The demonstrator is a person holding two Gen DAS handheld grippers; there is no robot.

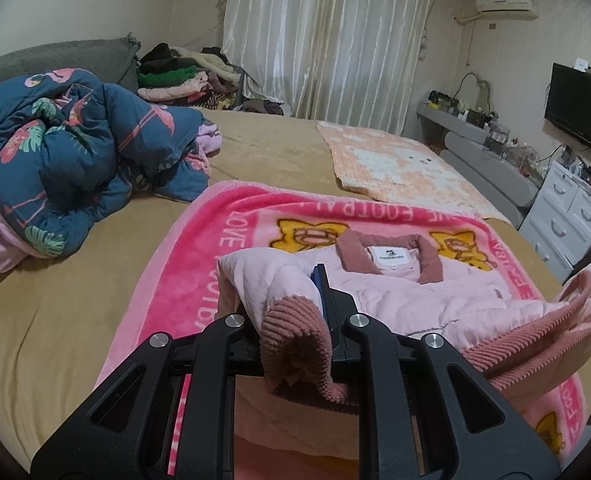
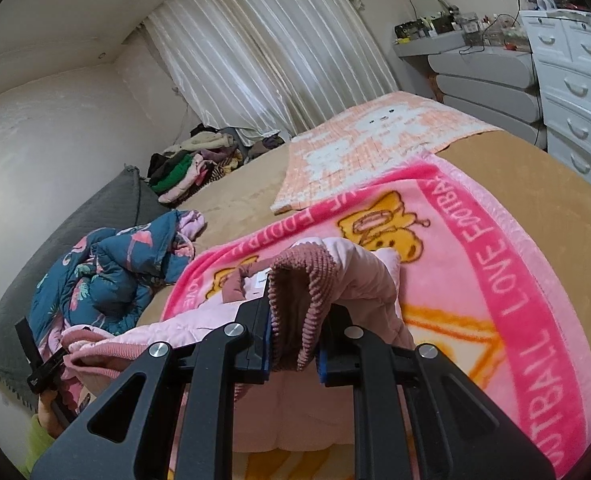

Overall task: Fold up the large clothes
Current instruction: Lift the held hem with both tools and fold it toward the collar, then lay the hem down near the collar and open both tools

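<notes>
A pale pink quilted jacket (image 1: 415,292) with dusty-pink ribbed collar and cuffs lies on a pink cartoon blanket (image 1: 199,248) on the bed. My left gripper (image 1: 295,320) is shut on a ribbed cuff (image 1: 295,344) of one sleeve, held above the jacket's left side. My right gripper (image 2: 295,320) is shut on the other ribbed cuff (image 2: 299,300), lifted over the jacket (image 2: 359,276). The blanket shows in the right wrist view (image 2: 495,264). The left gripper also shows at the left edge of the right wrist view (image 2: 41,368).
A crumpled blue flamingo quilt (image 1: 79,160) lies left on the tan bed sheet (image 1: 75,280). An orange-white towel (image 1: 399,164) lies beyond. A pile of clothes (image 1: 187,76) sits by the curtain. White drawers (image 1: 567,208) and a grey shelf stand right of the bed.
</notes>
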